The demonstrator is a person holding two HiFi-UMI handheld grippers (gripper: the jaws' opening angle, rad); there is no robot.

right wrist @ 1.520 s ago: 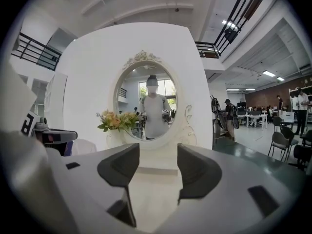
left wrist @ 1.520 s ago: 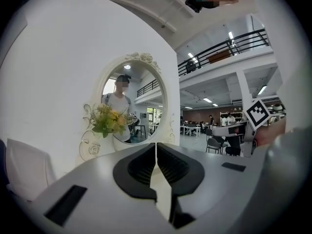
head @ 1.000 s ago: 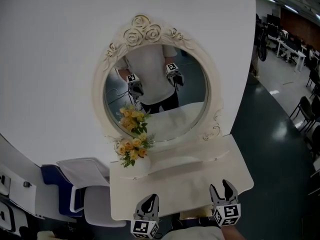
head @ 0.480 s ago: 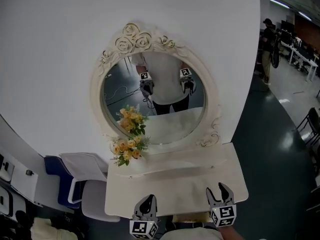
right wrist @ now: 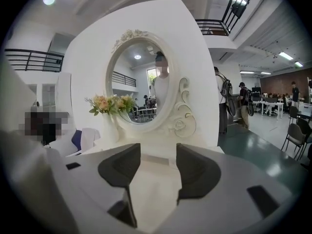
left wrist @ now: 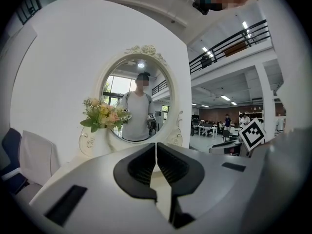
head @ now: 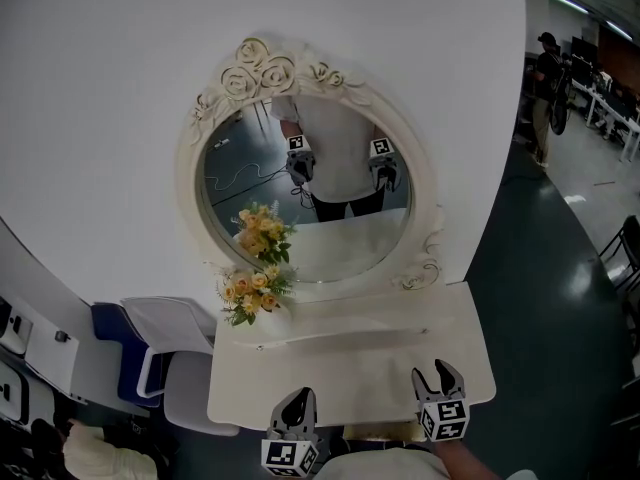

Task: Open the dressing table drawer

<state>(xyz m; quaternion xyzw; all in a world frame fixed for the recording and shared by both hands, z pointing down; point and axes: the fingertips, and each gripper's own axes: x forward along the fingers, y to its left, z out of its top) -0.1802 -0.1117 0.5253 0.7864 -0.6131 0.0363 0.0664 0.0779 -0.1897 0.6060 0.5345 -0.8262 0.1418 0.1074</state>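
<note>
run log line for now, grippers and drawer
stage: pre-contact | left hand-held gripper: shut, empty | right hand-held gripper: open, empty | drawer: state not visible

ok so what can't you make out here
The drawer and its handle: in the head view, hidden beneath the tabletop; in both gripper views, blocked by each gripper's own body.
The hand on the left gripper: in the head view, cut off by the bottom edge.
What holds the flowers: in the head view, white on white and too small to tell.
</note>
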